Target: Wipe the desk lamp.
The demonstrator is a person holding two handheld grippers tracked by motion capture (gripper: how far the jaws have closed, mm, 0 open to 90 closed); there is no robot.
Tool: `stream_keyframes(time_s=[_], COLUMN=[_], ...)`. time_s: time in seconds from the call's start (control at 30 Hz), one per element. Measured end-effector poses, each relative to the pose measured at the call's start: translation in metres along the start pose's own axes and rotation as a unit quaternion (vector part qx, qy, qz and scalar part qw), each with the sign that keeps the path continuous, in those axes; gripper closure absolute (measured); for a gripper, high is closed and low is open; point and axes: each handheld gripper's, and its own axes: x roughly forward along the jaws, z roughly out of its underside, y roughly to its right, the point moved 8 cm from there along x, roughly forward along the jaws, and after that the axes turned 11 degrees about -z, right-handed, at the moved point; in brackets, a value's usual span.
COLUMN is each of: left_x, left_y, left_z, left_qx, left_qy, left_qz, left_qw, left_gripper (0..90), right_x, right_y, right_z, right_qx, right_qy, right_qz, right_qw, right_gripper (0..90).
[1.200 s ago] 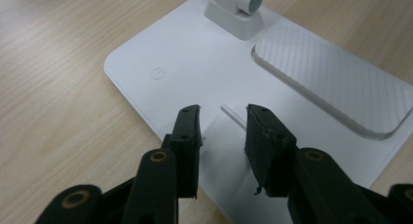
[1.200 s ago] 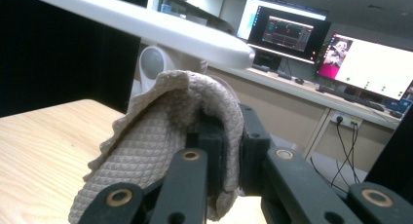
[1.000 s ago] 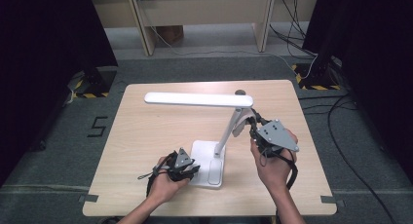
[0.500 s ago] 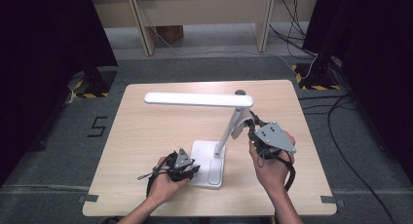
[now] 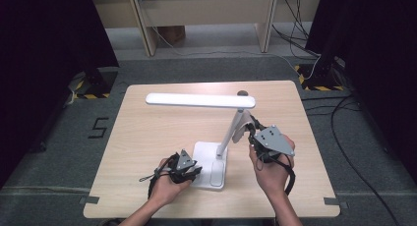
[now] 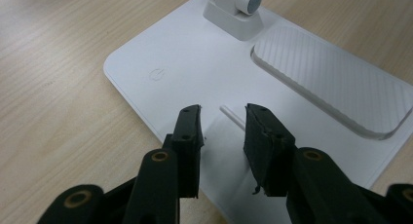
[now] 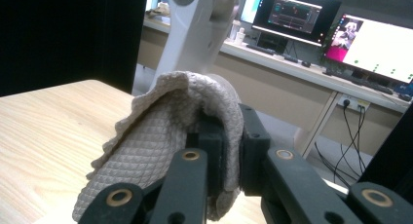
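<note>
Nearest, left gripper [image 6: 221, 129] low over the near edge of the white lamp base [image 6: 185, 73], jaws partly apart, nothing clamped between; pads seem to rest on or just above the base plate, contact hard to tell. Faint power symbol [image 6: 156, 74] on base ahead of the jaws, ribbed clear panel [image 6: 331, 83] beside. Same left gripper [image 5: 184, 168] at base's left edge in high view. Further out, right gripper [image 7: 229, 151] clamped tight on a grey textured cloth [image 7: 165, 141], cloth bulging up over the jaws and pressed against the lamp's slanted arm [image 7: 192, 34]. High view: right gripper [image 5: 253, 132] with cloth [image 5: 242, 130] beside arm [image 5: 231, 135], about mid-height. Lamp head [image 5: 199, 100] level above tabletop [image 5: 147, 142]. Beyond, monitors [image 7: 365, 44] on far desk.
</note>
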Motion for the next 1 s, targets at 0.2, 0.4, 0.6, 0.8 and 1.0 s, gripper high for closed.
stream_keyframes(time_s=[0.2, 0.4, 0.6, 0.8, 1.0], left_x=[0.000, 0.000, 0.000, 0.000, 0.000], left_y=[0.000, 0.000, 0.000, 0.001, 0.001], left_z=[0.000, 0.000, 0.000, 0.000, 0.000], left_qx=[0.000, 0.002, 0.003, 0.003, 0.003], left_qy=[0.001, 0.002, 0.002, 0.002, 0.003], left_qz=[-0.001, 0.000, -0.001, -0.001, -0.001], left_qw=[1.0000, 1.0000, 1.0000, 1.0000, 1.0000], left_gripper=[66.2, 66.3, 66.4, 66.4, 66.4], right_x=[0.001, 0.003, 0.005, 0.007, 0.009], right_y=[-0.002, -0.006, -0.008, -0.012, -0.015], right_z=[0.003, 0.009, 0.015, 0.021, 0.026], right_qx=[-0.001, 0.002, 0.003, 0.013, 0.012], right_qy=[-0.007, -0.013, -0.019, -0.029, -0.034], right_qz=[0.004, 0.006, 0.003, 0.001, -0.001], right_qw=[1.0000, 0.9999, 0.9998, 0.9995, 0.9993], right_gripper=[83.7, 83.6, 83.6, 83.5, 83.5])
